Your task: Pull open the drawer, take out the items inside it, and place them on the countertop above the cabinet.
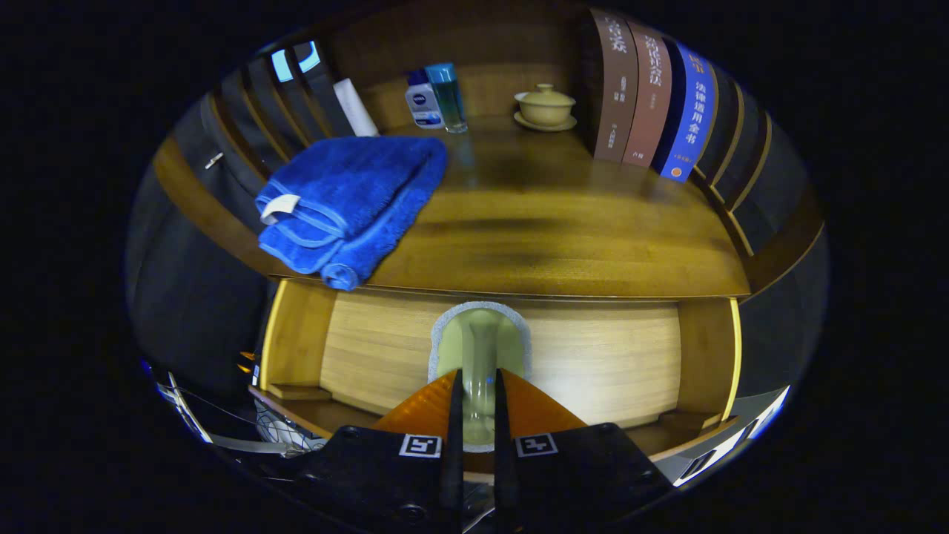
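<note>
The drawer [608,363] stands pulled open under the wooden countertop [563,222], its pale wood floor showing. A pale green cloth with a grey edge [480,337] is pinched into a ridge between my fingers, over the drawer's floor. My gripper [478,389] is shut on that cloth, both fingers pressing its fold. A folded blue towel [348,196] lies on the countertop's front left corner, one end hanging slightly past the edge.
At the back of the countertop stand a white-and-blue bottle [422,100], a teal bottle [449,96], a white tube [354,107] and a lidded tea bowl on a saucer [545,107]. Upright books [652,104] line the right. The drawer's side walls [295,337] flank my fingers.
</note>
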The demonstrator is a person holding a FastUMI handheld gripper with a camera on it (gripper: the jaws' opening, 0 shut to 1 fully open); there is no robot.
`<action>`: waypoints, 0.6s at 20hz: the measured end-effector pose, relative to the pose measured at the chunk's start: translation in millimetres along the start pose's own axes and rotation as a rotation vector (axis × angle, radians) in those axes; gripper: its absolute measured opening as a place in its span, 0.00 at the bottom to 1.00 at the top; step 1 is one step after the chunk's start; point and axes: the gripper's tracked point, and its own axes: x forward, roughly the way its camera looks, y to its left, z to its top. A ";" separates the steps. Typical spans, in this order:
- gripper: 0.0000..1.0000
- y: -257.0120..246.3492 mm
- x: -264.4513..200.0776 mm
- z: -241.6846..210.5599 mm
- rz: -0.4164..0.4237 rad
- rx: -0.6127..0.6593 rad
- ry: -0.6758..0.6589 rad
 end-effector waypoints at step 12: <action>0.21 -20.5 -26.9 107.0 -0.051 -0.006 -0.149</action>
